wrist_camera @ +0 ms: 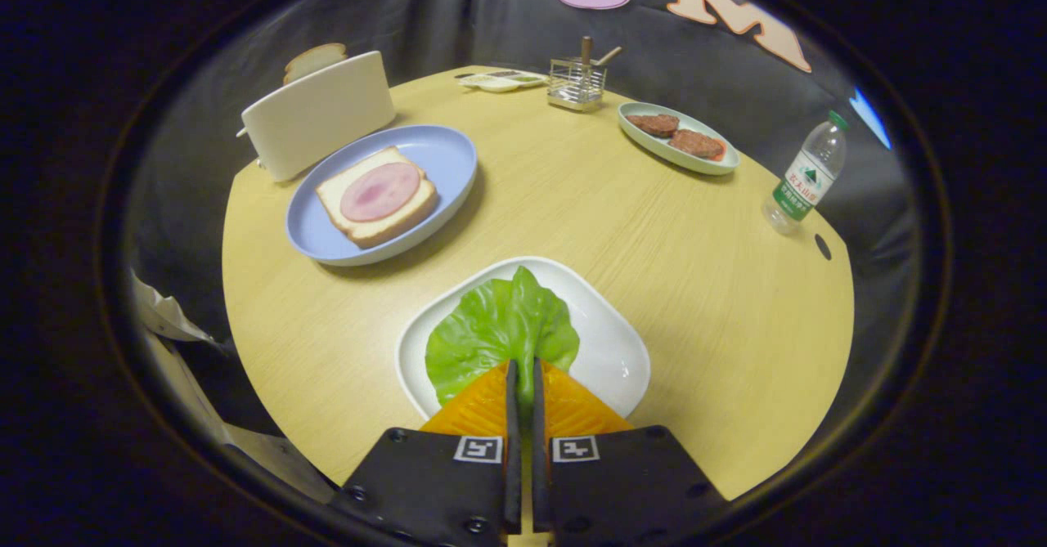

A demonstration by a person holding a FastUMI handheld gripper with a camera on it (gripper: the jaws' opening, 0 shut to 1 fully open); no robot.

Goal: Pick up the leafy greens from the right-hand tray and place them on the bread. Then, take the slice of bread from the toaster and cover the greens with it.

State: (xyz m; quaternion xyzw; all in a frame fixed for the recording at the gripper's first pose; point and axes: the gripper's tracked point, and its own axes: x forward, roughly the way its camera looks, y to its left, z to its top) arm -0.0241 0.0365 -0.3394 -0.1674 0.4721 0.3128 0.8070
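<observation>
Gripper view: the jaws of the gripper (524, 367) are pressed nearly together, apparently pinching the near edge of the lettuce leaf (497, 330) on the white tray (609, 351). It looks light, limp and easily torn, so a rim pinch suits it. Beyond the tray, the ham-topped bread (378, 195) waits on a blue plate (442, 154), with the toaster (319, 114) behind holding another bread slice (313, 59).

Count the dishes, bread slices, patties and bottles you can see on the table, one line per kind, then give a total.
Dishes: 4 (blue plate, white tray under the lettuce leaf pinched by the gripper, oval dish, small tray)
Bread slices: 2 (slice with ham, slice in toaster)
Patties: 2 ()
Bottles: 1
Total: 9
</observation>
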